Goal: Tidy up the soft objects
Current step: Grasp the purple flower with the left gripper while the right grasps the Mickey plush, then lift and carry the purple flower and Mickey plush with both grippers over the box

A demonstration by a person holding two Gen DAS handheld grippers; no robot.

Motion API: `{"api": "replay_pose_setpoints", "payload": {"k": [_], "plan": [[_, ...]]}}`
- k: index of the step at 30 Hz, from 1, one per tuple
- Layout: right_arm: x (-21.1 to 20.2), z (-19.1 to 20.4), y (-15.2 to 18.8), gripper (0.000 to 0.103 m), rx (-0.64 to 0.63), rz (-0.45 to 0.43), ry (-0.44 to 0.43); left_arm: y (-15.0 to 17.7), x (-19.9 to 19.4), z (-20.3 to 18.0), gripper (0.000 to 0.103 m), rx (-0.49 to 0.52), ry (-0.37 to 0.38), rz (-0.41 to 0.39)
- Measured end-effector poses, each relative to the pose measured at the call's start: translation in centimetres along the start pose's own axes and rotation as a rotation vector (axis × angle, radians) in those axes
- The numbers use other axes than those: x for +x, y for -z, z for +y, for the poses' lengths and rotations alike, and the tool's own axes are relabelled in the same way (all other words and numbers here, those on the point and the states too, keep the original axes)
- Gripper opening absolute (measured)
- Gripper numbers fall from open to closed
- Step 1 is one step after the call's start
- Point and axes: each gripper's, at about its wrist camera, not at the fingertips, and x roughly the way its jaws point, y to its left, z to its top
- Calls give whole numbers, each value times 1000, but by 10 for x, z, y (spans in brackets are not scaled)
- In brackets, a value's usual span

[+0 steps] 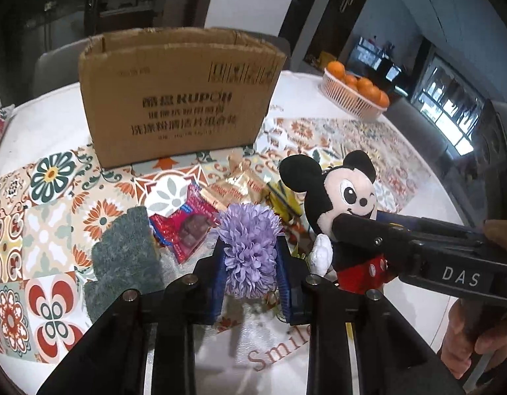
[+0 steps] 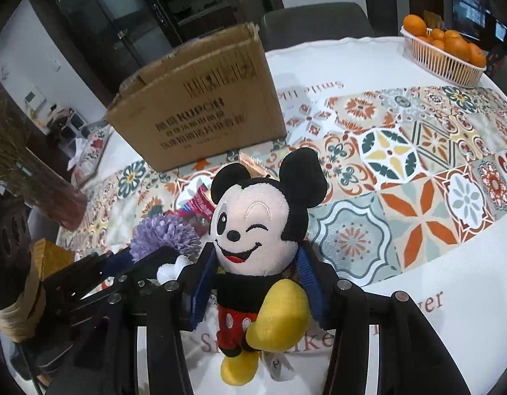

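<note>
Purple petals fill our left gripper (image 1: 251, 265), its blue pads pinching a soft artificial flower (image 1: 250, 247), while our right gripper (image 2: 253, 283) is closed on the body of a plush mouse (image 2: 256, 230); both toys hang clear of the patterned tablecloth (image 1: 52, 197), just in front of the open cardboard box (image 1: 177, 98). We judge the pick-up done and the carry in hand: the next move calls for bringing both over the box rim and spreading the jaws there. Our left view alone shows the snack packets (image 1: 190, 227) and a grey-green pad (image 1: 125, 256) left on the cloth; our right view alone shows the mouse's yellow shoes and its hanging tag. A basket of oranges (image 2: 447, 56) sits well apart.
</note>
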Motion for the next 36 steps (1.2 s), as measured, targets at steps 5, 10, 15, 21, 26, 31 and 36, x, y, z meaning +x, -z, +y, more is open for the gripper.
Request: {"api": "replay_pose_setpoints", "payload": {"k": [5,10,15,21,26,31,36], "plan": [[-23,2,-2,50,-7,-54,-9,-4,-23,-10,27,-7,-6,-66],[-45,6,-9,50,-22,-111,-25,-12,-46,-20,27,-1,-25,-142],[-63,12,-17,50,-43,-164,-51,-24,-68,-26,26,1,-42,-212],[-83,23,-30,50,-74,-235,-67,-35,-88,-29,26,1,-68,-280],[-92,27,-46,50,-82,-269,-67,-46,-100,-30,26,-1,-106,-327],[-96,33,-59,50,-97,-291,-94,-58,-110,-29,26,13,-139,-370],[-97,43,-79,50,-132,-312,-114,-76,-116,-22,26,18,-155,-406]]}}
